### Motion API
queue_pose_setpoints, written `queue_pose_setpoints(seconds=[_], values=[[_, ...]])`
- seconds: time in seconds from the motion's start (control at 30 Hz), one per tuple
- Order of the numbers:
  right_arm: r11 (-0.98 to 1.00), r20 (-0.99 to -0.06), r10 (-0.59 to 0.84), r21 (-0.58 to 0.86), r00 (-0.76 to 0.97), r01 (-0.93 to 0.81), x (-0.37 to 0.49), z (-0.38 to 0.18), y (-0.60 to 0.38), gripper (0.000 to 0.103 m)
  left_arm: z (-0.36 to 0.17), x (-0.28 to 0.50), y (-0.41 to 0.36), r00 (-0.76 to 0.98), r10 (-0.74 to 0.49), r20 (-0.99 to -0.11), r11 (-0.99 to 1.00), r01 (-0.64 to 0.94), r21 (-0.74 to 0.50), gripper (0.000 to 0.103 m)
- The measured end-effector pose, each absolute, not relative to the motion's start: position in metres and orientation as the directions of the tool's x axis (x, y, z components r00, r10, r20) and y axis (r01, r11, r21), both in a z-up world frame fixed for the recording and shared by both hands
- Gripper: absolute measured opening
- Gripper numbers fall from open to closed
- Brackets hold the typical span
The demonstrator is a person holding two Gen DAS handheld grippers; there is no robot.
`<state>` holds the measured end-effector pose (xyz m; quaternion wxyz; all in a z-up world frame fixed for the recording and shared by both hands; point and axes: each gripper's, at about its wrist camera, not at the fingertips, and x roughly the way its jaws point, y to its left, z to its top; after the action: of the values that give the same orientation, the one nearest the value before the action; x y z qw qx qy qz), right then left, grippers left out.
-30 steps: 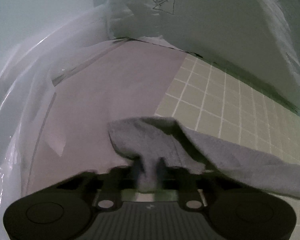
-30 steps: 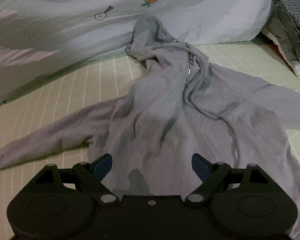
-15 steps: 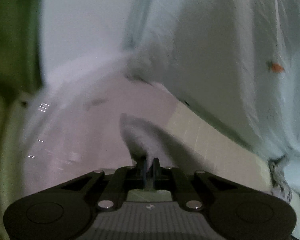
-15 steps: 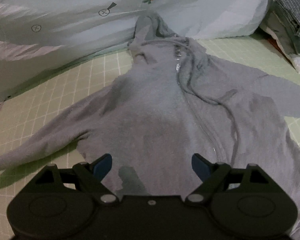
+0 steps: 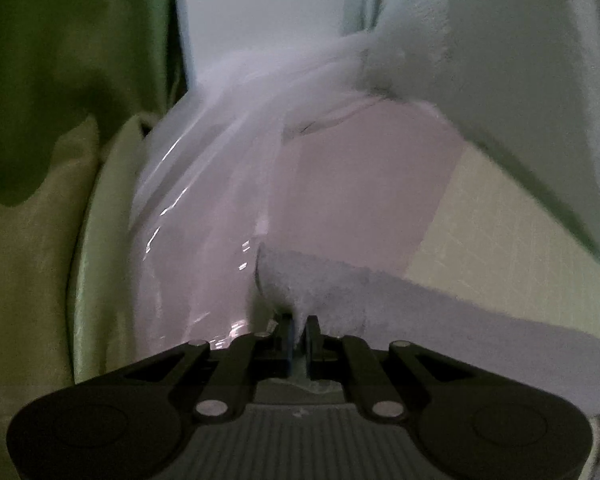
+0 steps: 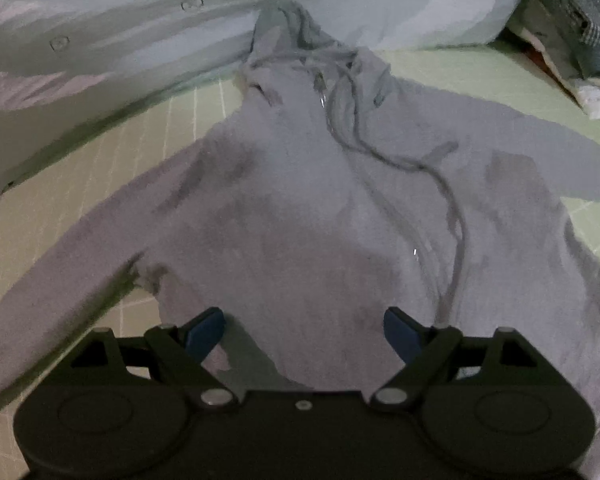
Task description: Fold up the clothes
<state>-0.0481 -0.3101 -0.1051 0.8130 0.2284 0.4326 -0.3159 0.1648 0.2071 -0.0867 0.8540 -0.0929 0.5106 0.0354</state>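
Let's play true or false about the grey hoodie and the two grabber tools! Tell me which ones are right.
1. The left gripper pinches the cuff of the grey zip-up hoodie's sleeve. True.
2. The right gripper squeezes the hoodie's hem. False: its blue pads stand wide apart, gripping nothing.
3. The grey zip-up hoodie lies front up on a pale green checked sheet. True.
4. The hoodie's hood is folded down over its chest. False: it points away, toward the light blue carrot-print quilt.
5. A drawstring trails across the hoodie's front. True.
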Motion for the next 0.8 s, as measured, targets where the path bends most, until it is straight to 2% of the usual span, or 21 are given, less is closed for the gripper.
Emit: queue_pose_setpoints(seconds=[0.27,0.43,0.6,0.8], values=[[0.697,-0.847,-0.306,0.112,0.435,0.708,-0.062,-0.105,-0.312,0.088,-0.096,0.159,0.209,0.480,-0.022,-0.877,0.979,-0.167,-0.116,0.007],[0.659,-0.841,-0.334,0.115,0.426,0.744,-0.085,-0.105,-0.318,0.089,-0.083,0.156,0.190,0.517,-0.022,-0.856,0.991,-0.101,-0.087,0.007],[0.562,-0.840,-0.354,0.160,0.410,0.811,-0.120,-0.109,-0.333,0.089,-0.060,0.144,0.144,0.596,-0.070,-0.800,0.995,0.095,-0.016,0.007],[0.511,-0.820,-0.390,0.185,0.419,0.839,-0.154,-0.104,-0.352,0.089,-0.036,0.121,0.068,0.608,-0.224,-0.762,0.967,0.234,-0.098,0.007]])
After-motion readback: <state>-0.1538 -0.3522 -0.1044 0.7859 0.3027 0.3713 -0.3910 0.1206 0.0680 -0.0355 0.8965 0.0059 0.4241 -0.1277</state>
